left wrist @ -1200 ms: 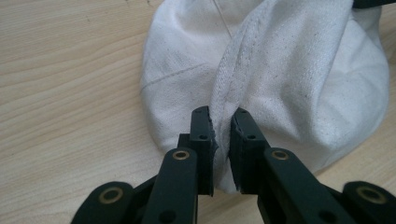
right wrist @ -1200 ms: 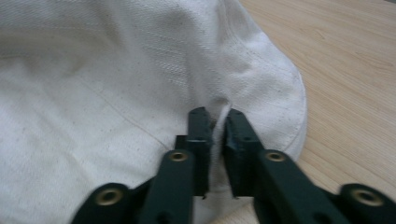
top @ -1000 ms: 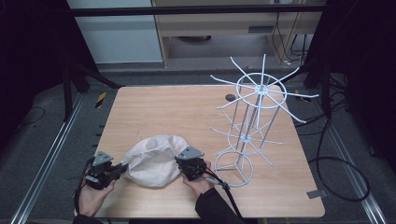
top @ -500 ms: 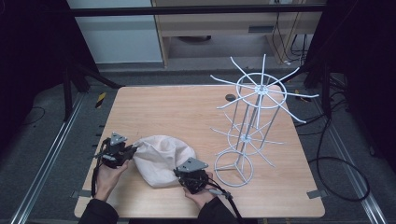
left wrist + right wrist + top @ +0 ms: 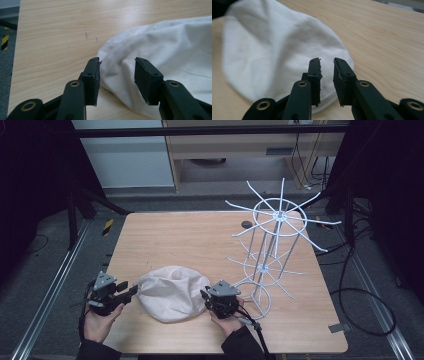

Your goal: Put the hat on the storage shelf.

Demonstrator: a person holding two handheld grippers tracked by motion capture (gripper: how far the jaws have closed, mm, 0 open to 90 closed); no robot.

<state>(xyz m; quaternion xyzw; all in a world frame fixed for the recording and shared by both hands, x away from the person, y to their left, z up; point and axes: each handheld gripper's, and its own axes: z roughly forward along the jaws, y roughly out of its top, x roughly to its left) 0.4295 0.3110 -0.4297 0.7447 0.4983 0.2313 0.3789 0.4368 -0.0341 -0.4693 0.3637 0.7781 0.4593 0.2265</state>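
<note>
A white cloth cap [image 5: 172, 292] lies flattened on the wooden table [image 5: 190, 240] near its front edge. My left gripper [image 5: 131, 291] points at the cap's left edge. In the left gripper view its jaws have just been opening and the gripper [image 5: 117, 72] stands open, the cap's rim [image 5: 162, 45] lying beyond the pads, untouched. My right gripper [image 5: 204, 295] is at the cap's right edge. Its jaws have also just been opening, and the gripper [image 5: 327, 67] shows a narrow gap, the cap [image 5: 274, 50] beneath and beyond the pads, not pinched.
A tall white wire rack [image 5: 270, 245] with spoked arms stands on the table's right half, its ring base [image 5: 255, 297] just right of my right hand. A small dark spot [image 5: 246, 224] lies near the far edge. Bare wood stretches behind the cap.
Both grippers held the cap's edges a second ago and have now let go. The left one has drawn back toward the near-left corner, and the right has shifted slightly right. The cap has settled flat.
</note>
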